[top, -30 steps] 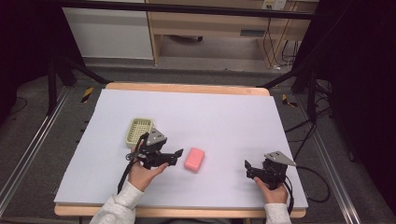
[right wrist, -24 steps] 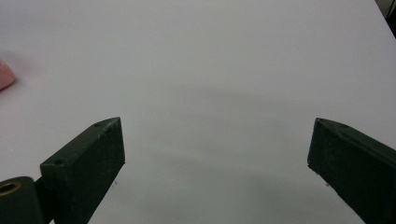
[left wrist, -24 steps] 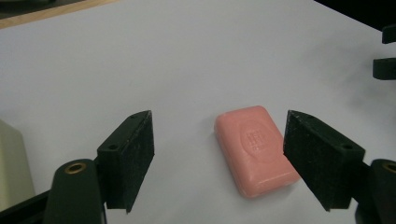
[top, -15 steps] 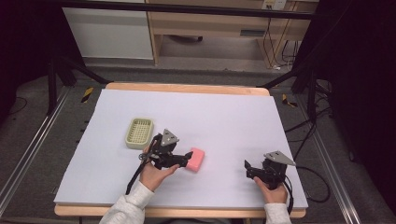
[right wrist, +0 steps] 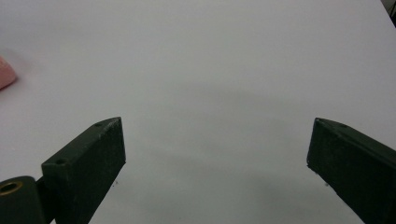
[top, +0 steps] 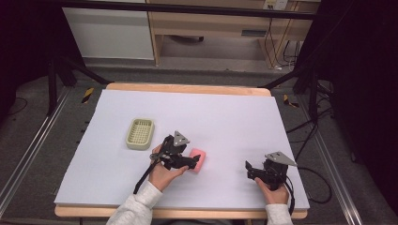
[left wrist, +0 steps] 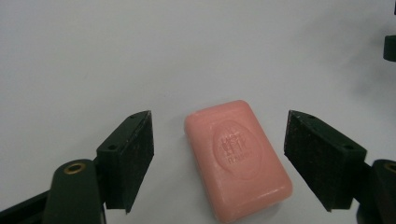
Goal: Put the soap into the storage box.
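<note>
Pink soap bar (left wrist: 238,159) now framed between wide-spread jaws of left gripper (left wrist: 219,161), brought from beside green soap dish (top: 140,133) at centre-left of high view. No contact yet; grasp judged imminent. Right gripper (right wrist: 215,158) parked lower right, agape, empty.
</note>
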`<state>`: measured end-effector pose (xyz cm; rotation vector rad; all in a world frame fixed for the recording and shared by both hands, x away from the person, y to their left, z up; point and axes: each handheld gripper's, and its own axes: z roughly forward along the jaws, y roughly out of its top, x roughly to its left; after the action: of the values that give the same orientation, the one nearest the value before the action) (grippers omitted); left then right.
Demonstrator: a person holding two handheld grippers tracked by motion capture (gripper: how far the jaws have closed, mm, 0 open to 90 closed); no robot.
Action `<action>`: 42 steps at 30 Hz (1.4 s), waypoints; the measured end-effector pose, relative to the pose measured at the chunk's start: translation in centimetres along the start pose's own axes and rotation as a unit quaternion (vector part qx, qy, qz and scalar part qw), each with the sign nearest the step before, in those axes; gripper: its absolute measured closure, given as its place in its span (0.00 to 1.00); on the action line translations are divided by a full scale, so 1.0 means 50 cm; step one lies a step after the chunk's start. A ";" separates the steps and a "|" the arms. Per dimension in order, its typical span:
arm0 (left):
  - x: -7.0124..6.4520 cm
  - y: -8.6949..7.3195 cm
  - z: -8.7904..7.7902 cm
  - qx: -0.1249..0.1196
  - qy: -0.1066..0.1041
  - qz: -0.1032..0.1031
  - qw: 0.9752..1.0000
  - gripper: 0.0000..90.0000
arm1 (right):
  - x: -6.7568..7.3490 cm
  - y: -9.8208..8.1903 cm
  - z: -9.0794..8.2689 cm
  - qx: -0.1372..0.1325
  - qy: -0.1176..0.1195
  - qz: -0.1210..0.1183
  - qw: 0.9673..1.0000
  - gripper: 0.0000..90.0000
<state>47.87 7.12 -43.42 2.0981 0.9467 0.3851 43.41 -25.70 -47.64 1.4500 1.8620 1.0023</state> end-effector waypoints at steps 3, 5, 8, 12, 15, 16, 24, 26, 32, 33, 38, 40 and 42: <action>-0.003 0.001 0.007 0.004 -0.001 0.000 1.000 0.26 | 0.000 0.000 0.000 0.000 0.000 0.001 1.000 0.05; -0.005 0.001 0.012 0.009 -0.001 0.003 1.000 0.26 | 0.000 0.000 0.000 -0.001 -0.001 0.001 1.000 0.05; -0.010 -0.001 0.024 0.018 -0.002 0.003 1.000 0.26 | 0.000 0.000 0.000 0.000 0.000 0.002 1.000 0.05; -0.016 -0.003 0.040 0.032 -0.005 0.005 0.999 0.25 | 0.000 0.000 -0.001 -0.001 0.000 0.003 1.000 0.05; -0.018 -0.005 0.048 0.037 -0.004 0.005 0.999 0.25 | -0.001 0.000 0.000 -0.001 0.000 0.002 1.000 0.05; -0.019 -0.005 0.050 0.037 -0.005 0.004 0.999 0.25 | -0.001 0.000 0.000 -0.001 0.001 0.002 1.000 0.05; -0.027 -0.010 0.065 0.054 -0.005 0.007 0.998 0.24 | 0.000 0.000 0.001 0.002 0.003 0.004 1.000 0.05; -0.029 -0.012 0.070 0.061 -0.002 0.008 0.998 0.24 | 0.000 0.000 0.001 0.002 0.004 0.003 1.000 0.05; -0.033 -0.019 0.079 0.070 0.006 0.007 0.998 0.25 | 0.000 0.000 0.001 0.002 0.005 0.003 1.000 0.05; -0.033 -0.019 0.079 0.070 0.006 0.007 0.998 0.26 | 0.000 0.000 0.001 0.002 0.005 0.003 1.000 0.05; -0.029 -0.023 0.076 0.074 0.002 -0.005 0.997 0.32 | 0.001 0.000 0.001 0.003 0.004 0.002 1.000 0.05; -0.028 -0.024 0.073 0.075 -0.001 -0.006 0.997 0.34 | 0.001 0.000 0.002 0.003 0.004 0.002 1.000 0.05; -0.026 -0.025 0.071 0.075 -0.002 -0.007 0.997 0.37 | 0.001 0.000 0.002 0.004 0.004 0.001 1.000 0.05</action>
<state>48.28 4.77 -46.58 2.2246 1.0146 0.3106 43.46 -25.64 -47.68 1.4544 1.8725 1.0048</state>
